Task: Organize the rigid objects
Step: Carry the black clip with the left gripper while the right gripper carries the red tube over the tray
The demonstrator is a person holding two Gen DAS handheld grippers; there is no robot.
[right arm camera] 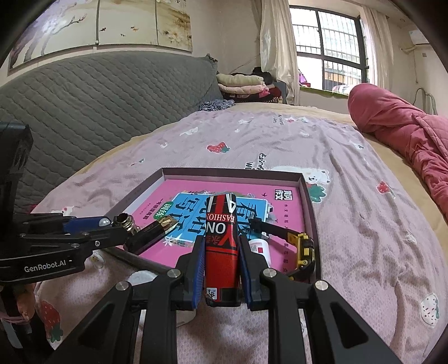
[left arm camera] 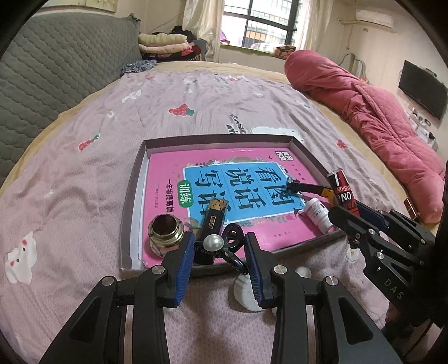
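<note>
In the left wrist view, the left gripper (left arm camera: pixel 219 252) clasped a black pearl hair clip (left arm camera: pixel 221 245) between its blue pads, over the near edge of the shallow box (left arm camera: pixel 134 201), beside the brass jar (left arm camera: pixel 165 233) in the near left corner. In the right wrist view, the right gripper (right arm camera: pixel 219 268) was clamped on a red-and-black tube (right arm camera: pixel 221 246), upright above the box's near edge (right arm camera: pixel 308 201), near the white bottle (right arm camera: pixel 260 249).

I work in a home bedroom: a bed (left arm camera: pixel 196 106) in a pink strawberry-print sheet, a grey quilted headboard (right arm camera: pixel 98 106) at ten o'clock, a curtained window (left arm camera: pixel 263 22) at twelve, a rolled red quilt (left arm camera: pixel 364 112) at two.
</note>
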